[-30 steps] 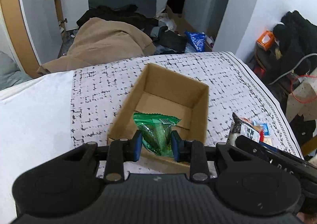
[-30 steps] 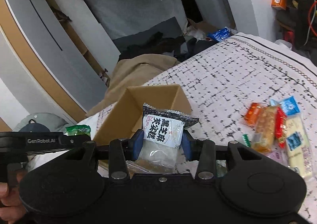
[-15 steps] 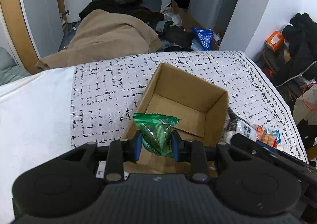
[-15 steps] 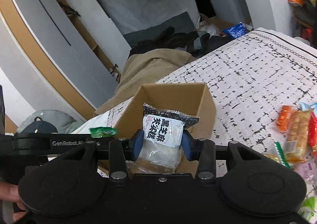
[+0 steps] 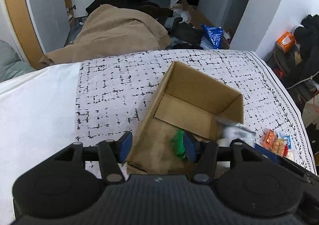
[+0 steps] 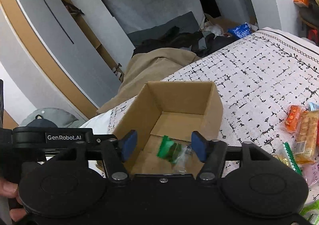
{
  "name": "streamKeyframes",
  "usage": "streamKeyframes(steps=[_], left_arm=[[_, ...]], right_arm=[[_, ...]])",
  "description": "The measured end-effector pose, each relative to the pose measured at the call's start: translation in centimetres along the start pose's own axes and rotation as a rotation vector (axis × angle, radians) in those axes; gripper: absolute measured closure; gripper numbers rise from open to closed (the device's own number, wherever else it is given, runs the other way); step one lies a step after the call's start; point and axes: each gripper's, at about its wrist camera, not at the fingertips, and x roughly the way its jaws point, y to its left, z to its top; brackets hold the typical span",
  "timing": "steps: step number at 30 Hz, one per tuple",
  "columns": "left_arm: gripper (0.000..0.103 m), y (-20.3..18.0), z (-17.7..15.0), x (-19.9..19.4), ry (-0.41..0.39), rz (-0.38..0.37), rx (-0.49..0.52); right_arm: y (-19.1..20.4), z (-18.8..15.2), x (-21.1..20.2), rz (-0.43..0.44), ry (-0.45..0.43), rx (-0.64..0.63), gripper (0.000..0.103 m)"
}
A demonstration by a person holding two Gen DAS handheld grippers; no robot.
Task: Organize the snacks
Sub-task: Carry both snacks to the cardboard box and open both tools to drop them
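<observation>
Snack packets lie inside the cardboard box (image 6: 179, 105) on the bed (image 6: 259, 77). The green packet (image 6: 168, 148) and a clear one (image 6: 182, 160) rest on its floor between the right tongs (image 6: 163, 145), untouched. Both left tongs (image 5: 157, 144) and right are spreading apart, pinching nothing; the green packet sits just beside the left pair's right pad. More snacks (image 6: 303, 129) lie beside the box.

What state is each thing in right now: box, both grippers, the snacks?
Cardboard box: open-topped, upright.
Left gripper: jaws opening, gripping nothing.
Right gripper: jaws opening, gripping nothing.
Green packet: released, inside the box.
Clear packet: released, inside the box.
Remaining snacks: loose on the bedspread.
</observation>
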Motion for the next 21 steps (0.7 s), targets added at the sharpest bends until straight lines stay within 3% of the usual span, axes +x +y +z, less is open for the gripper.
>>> streamKeyframes(steps=[6,15,21], left_arm=[[0.029,0.4,-0.5,-0.7,0.011,0.029,-0.015],[0.017,0.1,-1.2,-2.7,-0.002,0.028,-0.013],[0.005,-0.6,-2.2,-3.5,-0.013,0.025,0.003]], right_arm=[[0.0,0.0,-1.5,-0.032,0.003,0.011,0.031],[-0.1,0.2,-4.8,-0.085,0.003,0.005,0.015],[-0.6,0.3,-7.1,-0.131,0.046,-0.007,0.011]])
